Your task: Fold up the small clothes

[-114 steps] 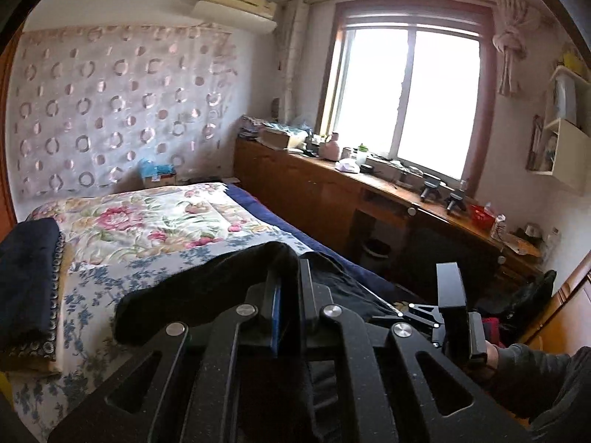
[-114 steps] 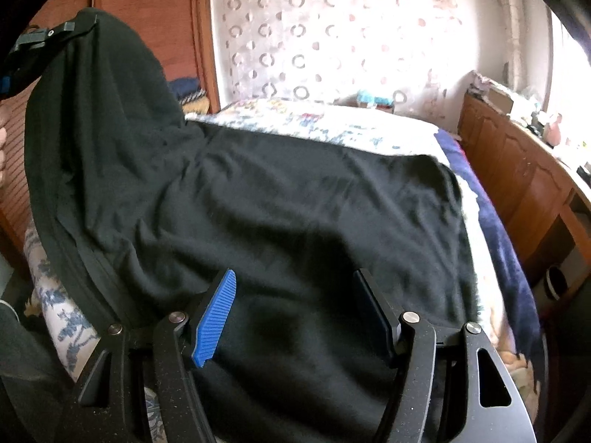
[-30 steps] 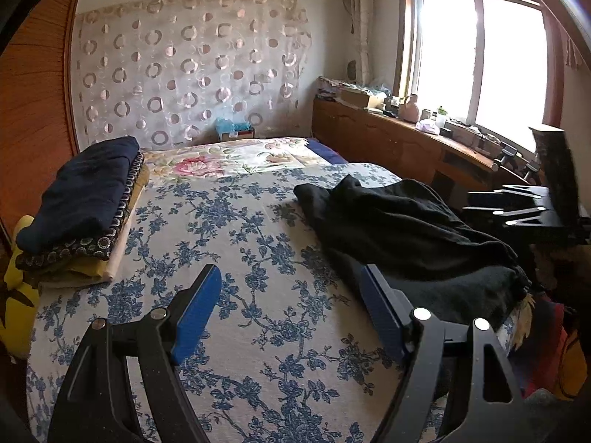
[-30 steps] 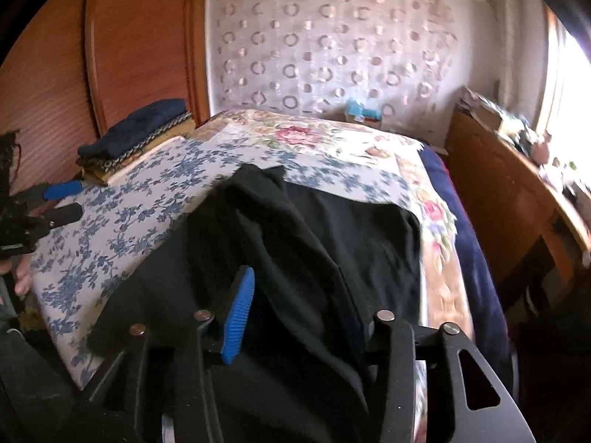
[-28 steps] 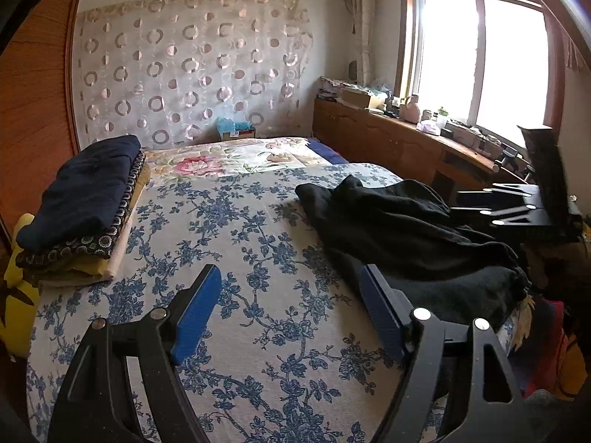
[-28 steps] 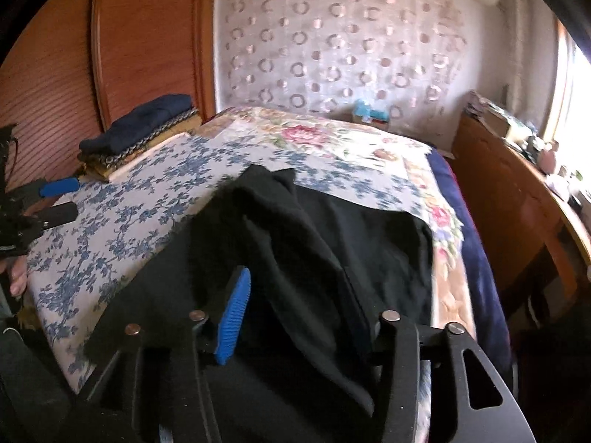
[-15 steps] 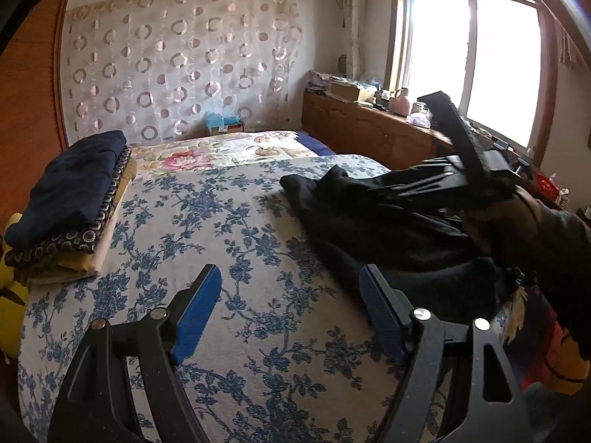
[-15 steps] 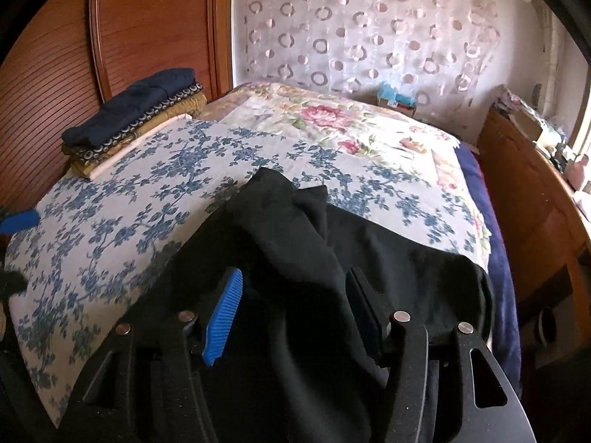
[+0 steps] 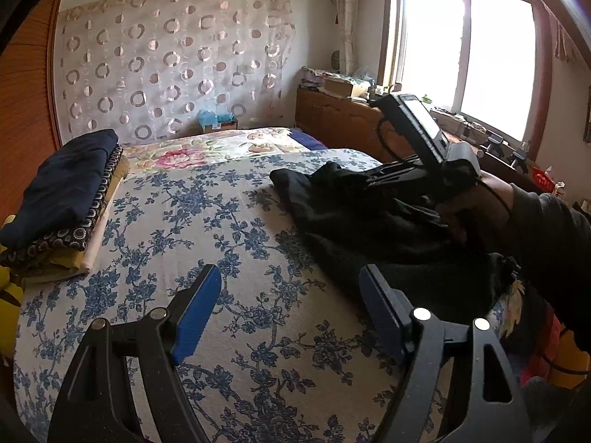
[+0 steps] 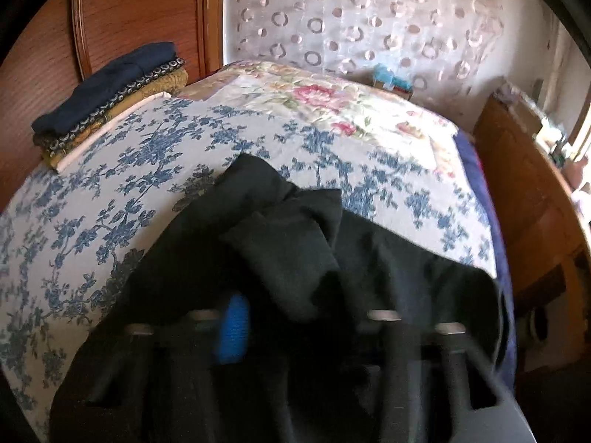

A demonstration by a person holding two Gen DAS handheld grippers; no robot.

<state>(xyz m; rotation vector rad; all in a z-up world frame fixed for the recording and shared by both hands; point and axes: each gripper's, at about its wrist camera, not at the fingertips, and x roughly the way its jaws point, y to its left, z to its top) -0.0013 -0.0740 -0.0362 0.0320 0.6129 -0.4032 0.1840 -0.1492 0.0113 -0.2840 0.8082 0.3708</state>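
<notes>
On floral bed (image 9: 229, 221), black garment (image 10: 288, 243), crumpled, rumpled folds, matte knit.

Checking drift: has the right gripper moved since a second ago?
Yes. In the left wrist view the right gripper has come in from beside the window over the black garment, jaws closing on it.

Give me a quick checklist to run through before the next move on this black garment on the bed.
1. Right gripper at the black garment: ok; jaws have just been closing, fabric between them.
2. Firm pinch on the cloth: cannot tell, the right wrist view is blurred.
3. Left gripper free: ok, open over the blue floral bedspread, holding nothing.
4. Garment flat enough to fold: not ok, bunched near the bed's edge.
5. Folded stack out of the way: ok, at the far side.
</notes>
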